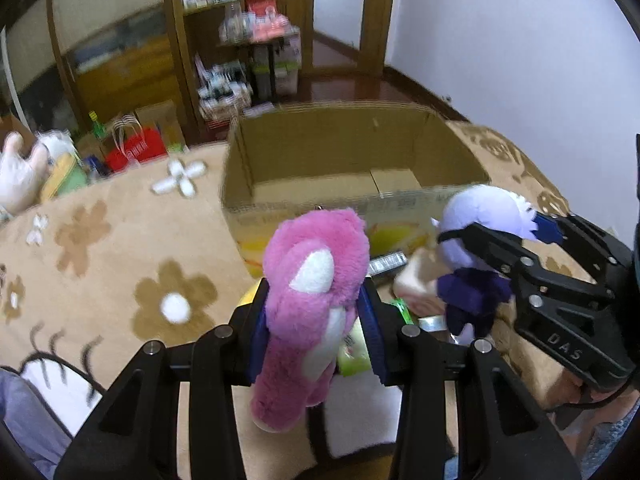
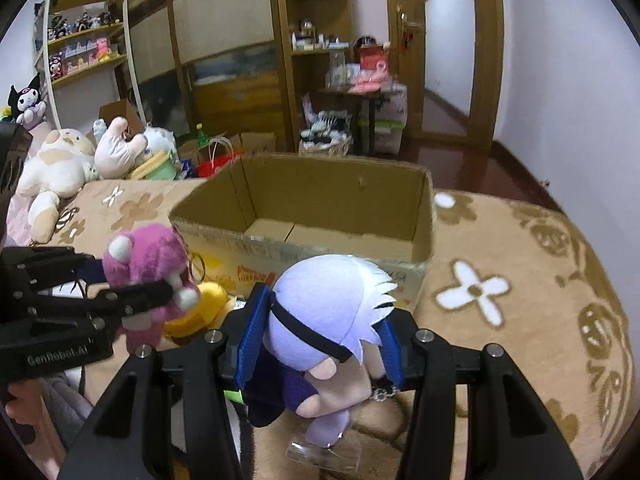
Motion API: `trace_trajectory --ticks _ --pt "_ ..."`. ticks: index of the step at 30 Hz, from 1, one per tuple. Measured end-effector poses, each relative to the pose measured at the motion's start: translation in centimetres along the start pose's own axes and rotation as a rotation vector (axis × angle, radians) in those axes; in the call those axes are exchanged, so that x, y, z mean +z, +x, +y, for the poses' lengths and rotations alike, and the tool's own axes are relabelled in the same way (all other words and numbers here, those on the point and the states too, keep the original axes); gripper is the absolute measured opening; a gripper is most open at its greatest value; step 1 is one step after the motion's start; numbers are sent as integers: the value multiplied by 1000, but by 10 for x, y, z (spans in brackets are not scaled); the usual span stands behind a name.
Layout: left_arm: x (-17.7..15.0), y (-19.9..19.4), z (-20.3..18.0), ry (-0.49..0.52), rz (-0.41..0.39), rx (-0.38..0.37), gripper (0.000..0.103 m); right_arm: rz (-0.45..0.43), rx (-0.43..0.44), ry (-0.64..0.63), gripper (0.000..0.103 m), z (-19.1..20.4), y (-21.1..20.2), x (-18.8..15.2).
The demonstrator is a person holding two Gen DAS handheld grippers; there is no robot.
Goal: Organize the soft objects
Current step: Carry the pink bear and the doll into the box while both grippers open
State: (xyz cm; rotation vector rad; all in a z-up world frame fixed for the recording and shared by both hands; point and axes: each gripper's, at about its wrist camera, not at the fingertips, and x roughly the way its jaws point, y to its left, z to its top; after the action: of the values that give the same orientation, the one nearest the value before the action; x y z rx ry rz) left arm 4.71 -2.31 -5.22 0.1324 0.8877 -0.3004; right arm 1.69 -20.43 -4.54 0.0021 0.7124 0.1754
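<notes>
My left gripper [image 1: 316,328] is shut on a pink plush bear [image 1: 316,280] and holds it above the rug, just in front of an open cardboard box [image 1: 348,148]. My right gripper [image 2: 320,340] is shut on a lavender-haired plush doll [image 2: 324,312] with a dark purple body, also held before the box [image 2: 320,208]. The bear in the left gripper shows at the left of the right wrist view [image 2: 148,272]. The doll in the right gripper shows at the right of the left wrist view [image 1: 480,240]. The box looks empty inside.
A yellow plush [image 2: 208,304] and small packets [image 1: 352,352] lie on the flowered rug [image 2: 520,280] under the grippers. Large white plush toys [image 2: 60,168] and a red basket [image 1: 138,148] lie at the far left. Shelves and a small table [image 2: 360,92] stand behind the box.
</notes>
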Motion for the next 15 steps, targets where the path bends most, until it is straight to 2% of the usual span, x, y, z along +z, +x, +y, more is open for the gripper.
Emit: trace_trajectory --ticks 6,15 --pt "5 -33 2 26 -139 43 40 -80 -13 0 53 -4 -26 11" --pt "34 -70 6 45 -261 38 40 -205 -29 -76 53 -5 -59 53"
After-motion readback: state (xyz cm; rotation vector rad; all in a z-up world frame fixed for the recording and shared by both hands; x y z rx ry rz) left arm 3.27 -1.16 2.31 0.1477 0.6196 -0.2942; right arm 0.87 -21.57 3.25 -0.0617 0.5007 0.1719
